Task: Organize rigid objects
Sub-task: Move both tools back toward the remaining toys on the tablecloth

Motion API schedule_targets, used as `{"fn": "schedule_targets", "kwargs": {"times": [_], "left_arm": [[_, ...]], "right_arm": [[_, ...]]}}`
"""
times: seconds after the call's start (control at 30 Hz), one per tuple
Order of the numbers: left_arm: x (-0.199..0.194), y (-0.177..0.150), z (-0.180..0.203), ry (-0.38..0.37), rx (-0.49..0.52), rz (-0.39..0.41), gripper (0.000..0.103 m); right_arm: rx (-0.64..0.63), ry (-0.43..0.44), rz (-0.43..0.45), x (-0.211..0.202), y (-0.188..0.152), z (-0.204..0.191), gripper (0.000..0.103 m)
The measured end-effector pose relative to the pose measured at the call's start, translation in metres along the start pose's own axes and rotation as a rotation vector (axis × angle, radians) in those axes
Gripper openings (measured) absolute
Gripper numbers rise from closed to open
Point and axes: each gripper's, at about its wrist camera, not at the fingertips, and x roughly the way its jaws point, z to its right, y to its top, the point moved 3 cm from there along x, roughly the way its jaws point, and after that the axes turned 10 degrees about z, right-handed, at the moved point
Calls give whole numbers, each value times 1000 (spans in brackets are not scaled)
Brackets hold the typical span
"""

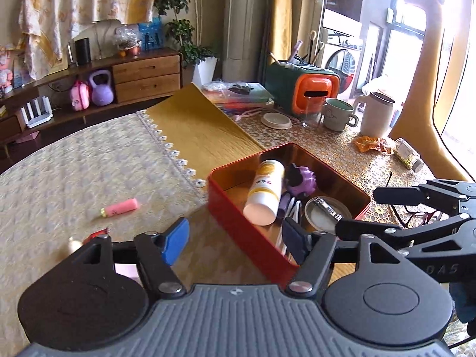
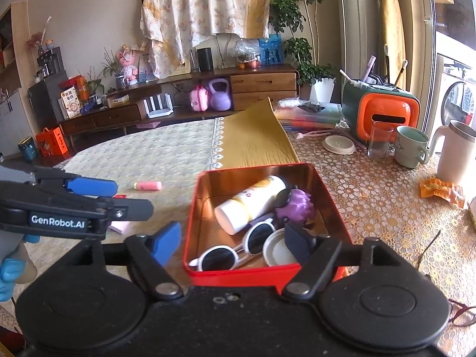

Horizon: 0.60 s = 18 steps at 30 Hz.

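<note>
On the table [image 2: 386, 202], near the middle, sat an open red tin box [image 2: 327, 190]. Held a white and yellow bottle [image 2: 253, 202] lying on its side, with a purple spiky toy [image 2: 296, 206] touching it on the right. Held white sunglasses [image 2: 238, 247] with dark lenses at the near edge, and a round white lid [image 2: 278, 251] just beside them. Showed a shiny nail clipper [image 1: 328, 209] resting on that lid in the left wrist view. Saw the right gripper [image 2: 233, 242] low over the near side of the box, blue fingers [image 2: 166, 242] spread wide apart and gripping nothing, one finger outside the left wall and the other over the lid inside. Saw the left gripper [image 1: 235, 238] spread wide too and empty, with its left finger [image 1: 175, 241] over the bare table and its right finger at the box's near corner. Lay well to the left of the box, on the pale lace cloth [image 2: 148, 154], a small pink tube [image 2: 148, 185], far ahead of both sets of fingers and touched by none. Lay close to the left gripper something small and red [image 1: 95, 235], partly hidden, too blurred to name. Stood behind the box a glass [image 2: 379, 141], a pale green mug [image 2: 412, 148], a white jug [image 2: 456, 154] and an orange and green holder [image 2: 383, 113]. Lay red glasses [image 2: 462, 315] on the table to the right.
</note>
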Motion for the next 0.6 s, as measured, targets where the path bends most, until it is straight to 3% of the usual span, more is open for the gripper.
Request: {"fn": "schedule_targets", "kwargs": {"times": [0.43,0.6], "left_arm": [[-41,-17,-42,58,-53,30,79],[-53,-26,-58,119,-53,56,86]], "right_arm": [[-19,45,39,-13,3,-34,99],[-31,71,46,-12,4,-47,102]]}}
